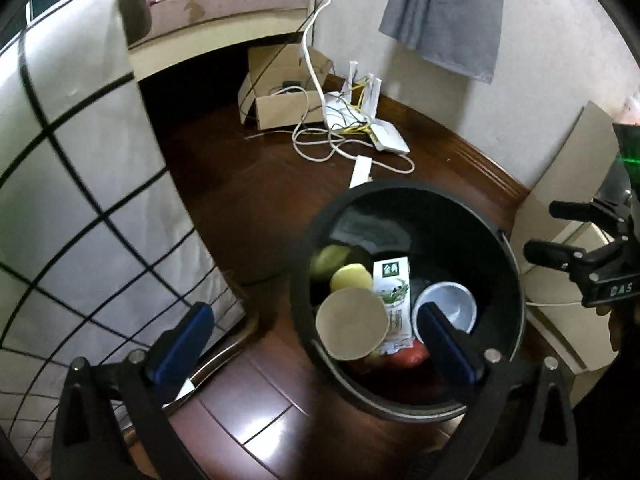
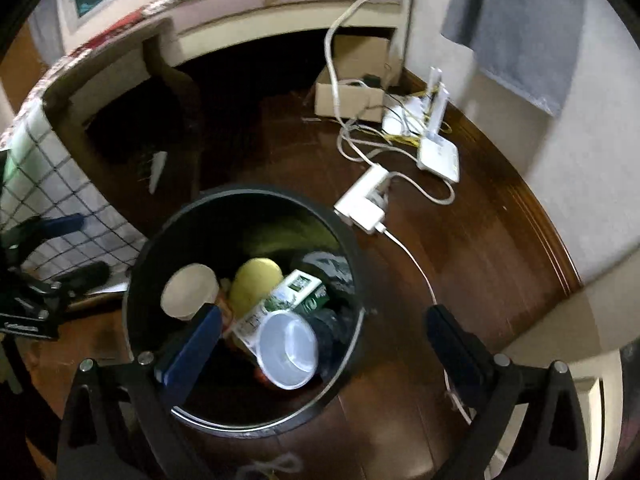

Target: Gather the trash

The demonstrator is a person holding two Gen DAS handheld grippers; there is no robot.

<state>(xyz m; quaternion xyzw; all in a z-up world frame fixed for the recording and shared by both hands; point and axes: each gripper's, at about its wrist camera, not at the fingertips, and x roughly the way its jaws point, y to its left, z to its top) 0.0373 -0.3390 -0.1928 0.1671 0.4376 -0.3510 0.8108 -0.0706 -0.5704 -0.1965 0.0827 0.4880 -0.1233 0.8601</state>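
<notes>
— On the dark wooden floor (image 1: 248,184), what was seen?

— A round black bin (image 1: 508,264) was seen standing upright, near a checked cloth (image 1: 80,184). Inside it, trash was piled: a paper cup (image 1: 352,324), a yellow round piece (image 1: 351,278), a green-and-white carton (image 1: 394,284) and a clear plastic cup (image 2: 288,348).

— How were the grippers found?

— The left gripper (image 1: 316,344) was held over the bin's near rim with its jaws spread wide and nothing between the pads; one blue-padded finger (image 1: 444,340) was seen above the bin's contents, the other outside it. The right gripper (image 2: 324,344) was likewise spread wide and empty, one finger over the bin, the other over bare floor.

— And beyond the bin?

— A cardboard box (image 1: 280,110), white cables (image 1: 320,148) and a power strip (image 2: 362,200) were noted by the wall.
</notes>
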